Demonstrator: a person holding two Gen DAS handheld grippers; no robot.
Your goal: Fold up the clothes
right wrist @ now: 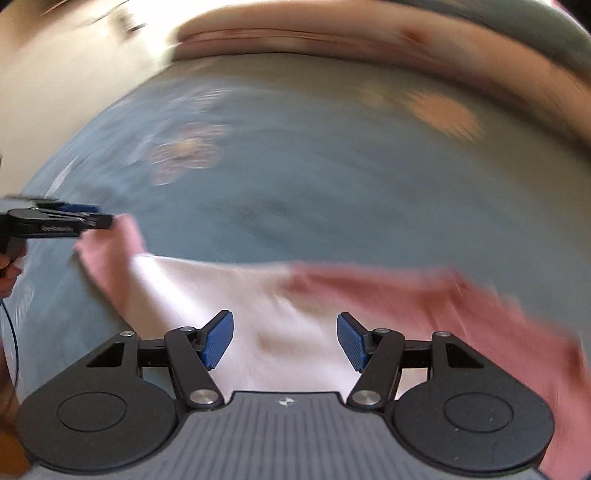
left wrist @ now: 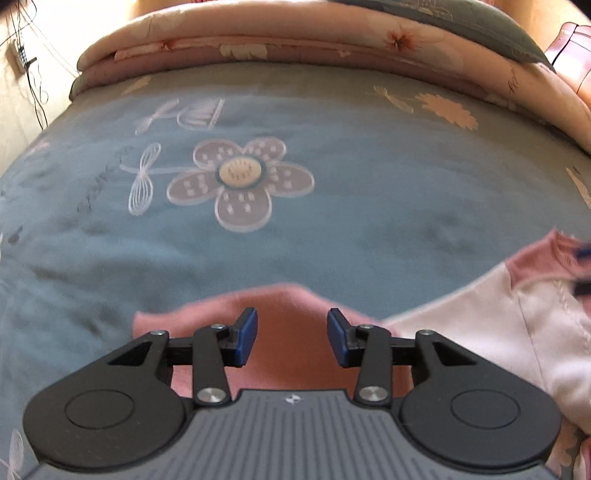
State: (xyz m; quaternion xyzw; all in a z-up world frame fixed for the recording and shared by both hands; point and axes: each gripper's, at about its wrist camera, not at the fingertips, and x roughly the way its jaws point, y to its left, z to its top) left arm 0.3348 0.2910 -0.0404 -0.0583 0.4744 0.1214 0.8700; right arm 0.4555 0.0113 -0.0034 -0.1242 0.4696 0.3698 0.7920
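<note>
A shirt with a white body (right wrist: 207, 291) and pink sleeves lies spread on the blue bedsheet (left wrist: 332, 206). In the left wrist view my left gripper (left wrist: 291, 339) hovers over one pink sleeve (left wrist: 288, 306), jaws apart, and the blue pads (left wrist: 245, 339) press on nothing. The right wrist view is blurred. It shows my left gripper (right wrist: 98, 218) at the tip of that sleeve (right wrist: 110, 251). My right gripper (right wrist: 284, 339) stands open above the white body, with the other pink sleeve (right wrist: 461, 306) to its right. Its blurred fingertips (left wrist: 583, 269) show at the right edge of the left wrist view.
The sheet carries a large flower print (left wrist: 240, 181). A folded pink floral quilt (left wrist: 295, 40) and a grey pillow (left wrist: 480, 22) lie along the far side of the bed. Floor with cables (left wrist: 22, 74) lies beyond the left edge. A hand (right wrist: 7, 273) holds the left gripper.
</note>
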